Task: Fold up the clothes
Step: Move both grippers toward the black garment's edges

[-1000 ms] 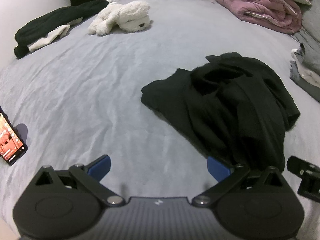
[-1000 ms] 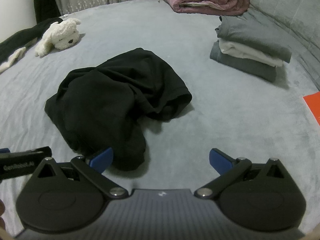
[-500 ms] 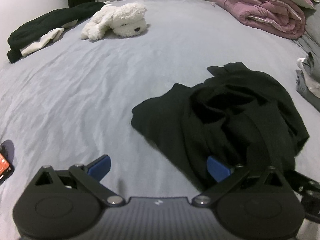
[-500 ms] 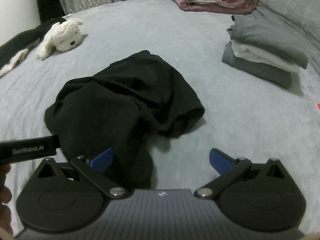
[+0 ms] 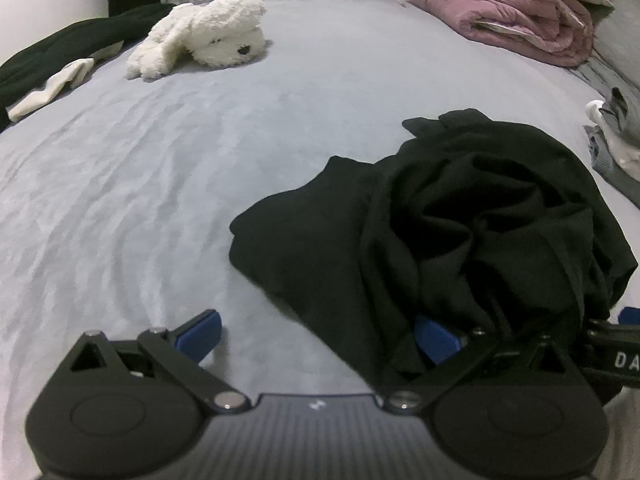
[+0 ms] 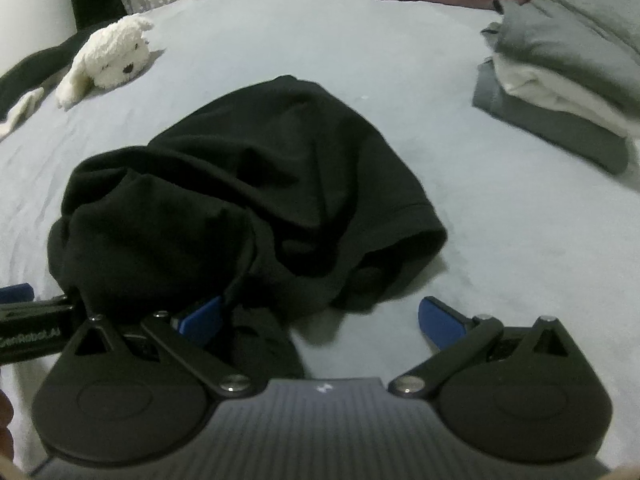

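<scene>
Left gripper (image 5: 318, 332): jaws spread wide, nothing held; its right pad (image 5: 436, 338) sits against the near hem of the crumpled black garment (image 5: 460, 232). Right gripper (image 6: 320, 318): also wide, empty; the garment's near edge lies over its left pad (image 6: 200, 316). The garment rests bunched near the bed's (image 5: 160, 200) front edge. Folded grey and white clothes (image 6: 560, 92) are stacked toward the right edge. A white plush toy (image 5: 204, 34) lies at the far left.
</scene>
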Motion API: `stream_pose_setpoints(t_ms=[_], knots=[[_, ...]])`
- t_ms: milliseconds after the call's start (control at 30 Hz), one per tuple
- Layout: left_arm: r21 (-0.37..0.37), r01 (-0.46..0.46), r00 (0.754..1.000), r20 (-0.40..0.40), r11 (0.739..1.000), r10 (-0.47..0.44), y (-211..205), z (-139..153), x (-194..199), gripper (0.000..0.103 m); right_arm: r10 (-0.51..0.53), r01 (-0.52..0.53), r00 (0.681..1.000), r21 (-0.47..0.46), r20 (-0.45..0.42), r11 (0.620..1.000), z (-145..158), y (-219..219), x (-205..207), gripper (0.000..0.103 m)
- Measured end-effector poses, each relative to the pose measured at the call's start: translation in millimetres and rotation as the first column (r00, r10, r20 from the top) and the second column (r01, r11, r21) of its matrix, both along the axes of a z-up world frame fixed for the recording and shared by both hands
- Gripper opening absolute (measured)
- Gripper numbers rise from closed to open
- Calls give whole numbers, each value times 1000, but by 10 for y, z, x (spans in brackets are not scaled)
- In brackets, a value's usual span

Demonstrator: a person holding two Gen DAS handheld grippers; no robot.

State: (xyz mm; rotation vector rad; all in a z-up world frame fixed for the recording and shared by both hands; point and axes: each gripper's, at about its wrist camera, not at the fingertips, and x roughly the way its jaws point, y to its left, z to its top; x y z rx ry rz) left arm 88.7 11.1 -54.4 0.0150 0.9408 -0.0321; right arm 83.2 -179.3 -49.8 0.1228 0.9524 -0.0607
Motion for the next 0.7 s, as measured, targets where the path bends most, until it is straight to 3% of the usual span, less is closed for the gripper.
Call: stream_pose_setpoints(t_ms=[167, 433, 700], knots=[[-45, -3, 1000, -1, 999, 3, 66, -64, 18, 103, -3, 4, 1000, 12, -2, 1000, -47, -9, 28, 103], [-35, -10, 999, 43, 999, 12, 39, -95, -57, 103, 3, -3, 999, -1, 53, 1000, -76, -1, -55, 103], [-35, -25, 997, 66, 999, 27, 53, -75, -126, 103, 5, -4, 1000, -23, 25, 1000, -29, -2, -134, 103]])
